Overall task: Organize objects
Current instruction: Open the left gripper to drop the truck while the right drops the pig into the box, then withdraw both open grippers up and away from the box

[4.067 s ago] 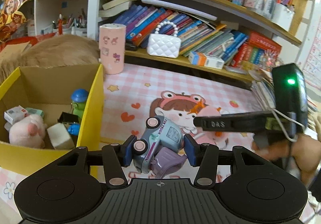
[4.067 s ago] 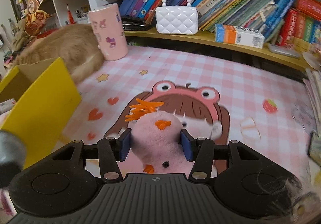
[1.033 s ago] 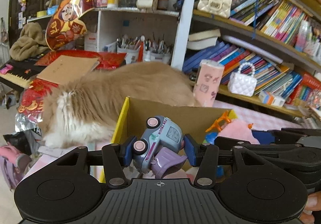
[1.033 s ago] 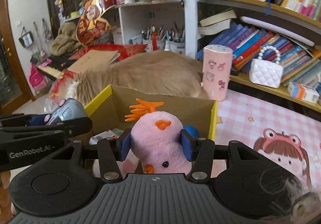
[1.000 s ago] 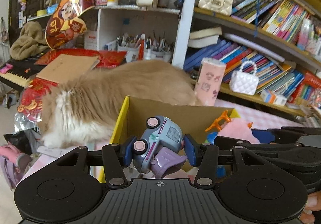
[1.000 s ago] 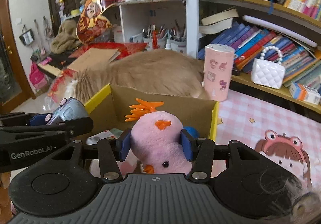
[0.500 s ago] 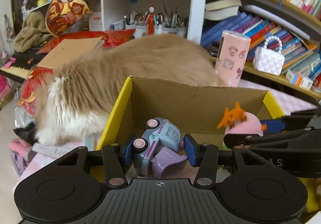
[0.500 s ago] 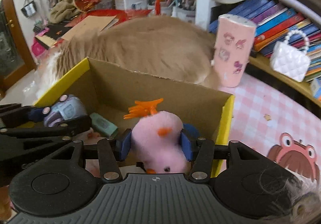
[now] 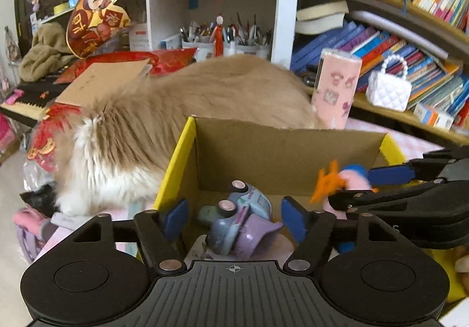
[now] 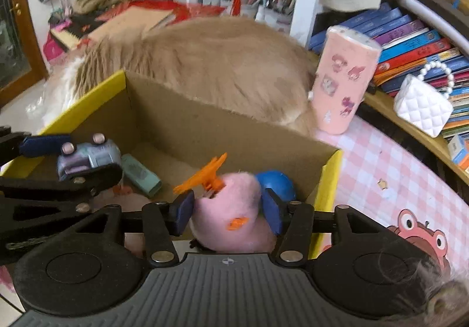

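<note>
A yellow cardboard box (image 9: 176, 162) stands open below both grippers; it also shows in the right wrist view (image 10: 88, 92). My left gripper (image 9: 233, 217) is open over the box. The blue-grey toy car (image 9: 240, 218) sits loose between its spread blue pads, tipped on its side; it also shows in the right wrist view (image 10: 88, 155). My right gripper (image 10: 227, 214) is over the box's right end. The pink plush chick (image 10: 231, 218) with an orange crest is between its pads and tilts forward; the pads look slightly parted from it. The chick shows in the left wrist view (image 9: 348, 180).
A large tan cat (image 9: 181, 110) lies right behind the box. A pink tumbler (image 10: 343, 77) and a white quilted purse (image 10: 422, 104) stand by the bookshelf (image 9: 410, 42). In the box lie a mint case (image 10: 140, 171) and a blue ball-shaped toy (image 10: 277, 183). A pink checked mat (image 10: 381, 174) lies to the right.
Both grippers have moved down over the box. The left gripper's jaws have opened and the car has dropped free. The chick has tipped forward in the right gripper.
</note>
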Tool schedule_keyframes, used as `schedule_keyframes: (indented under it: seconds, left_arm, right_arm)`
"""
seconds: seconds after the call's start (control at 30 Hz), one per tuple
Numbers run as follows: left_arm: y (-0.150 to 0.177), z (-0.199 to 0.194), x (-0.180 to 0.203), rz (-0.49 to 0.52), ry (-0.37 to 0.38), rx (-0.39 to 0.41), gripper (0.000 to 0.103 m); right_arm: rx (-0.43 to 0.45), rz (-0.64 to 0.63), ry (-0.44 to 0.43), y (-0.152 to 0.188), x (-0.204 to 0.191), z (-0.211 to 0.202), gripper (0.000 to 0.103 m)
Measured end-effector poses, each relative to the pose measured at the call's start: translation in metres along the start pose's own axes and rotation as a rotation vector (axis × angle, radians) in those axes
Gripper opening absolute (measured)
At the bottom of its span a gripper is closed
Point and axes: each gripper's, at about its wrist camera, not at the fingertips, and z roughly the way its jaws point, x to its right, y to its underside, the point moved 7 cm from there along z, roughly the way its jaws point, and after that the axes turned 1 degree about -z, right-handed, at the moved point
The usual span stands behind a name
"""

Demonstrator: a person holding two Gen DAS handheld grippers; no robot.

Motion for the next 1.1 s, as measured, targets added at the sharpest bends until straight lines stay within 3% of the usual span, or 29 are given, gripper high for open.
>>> schedule_keyframes:
  seconds: [0.1,0.17,0.43,0.73,1.1]
  left_arm:
    - [-0.003,-0.015,0.001,-0.006,0.021,0.040,0.075]
    - [-0.006,-0.029,0.003,-0.009,0.036,0.072,0.082]
    - [-0.004,-0.085,0.001,0.005,0.054,0.167,0.086]
    - [0.037,-0.131,-0.006,0.016,0.060,0.152,0.086]
    - [0.095,-0.161,-0.004,0.049,0.093,0.080,0.086]
  right_arm:
    - [0.036,0.035,0.007,0.001,0.002,-0.014,0.055]
    - [0.065,0.054,0.015,0.002,0.001,-0.027,0.057]
    - [0.175,0.120,0.087,0.015,-0.002,-0.087,0.058]
    - [0.238,0.215,0.161,0.057,-0.011,-0.148,0.058]
    - [0.160,0.310,0.233,0.143,-0.033,-0.183,0.060]
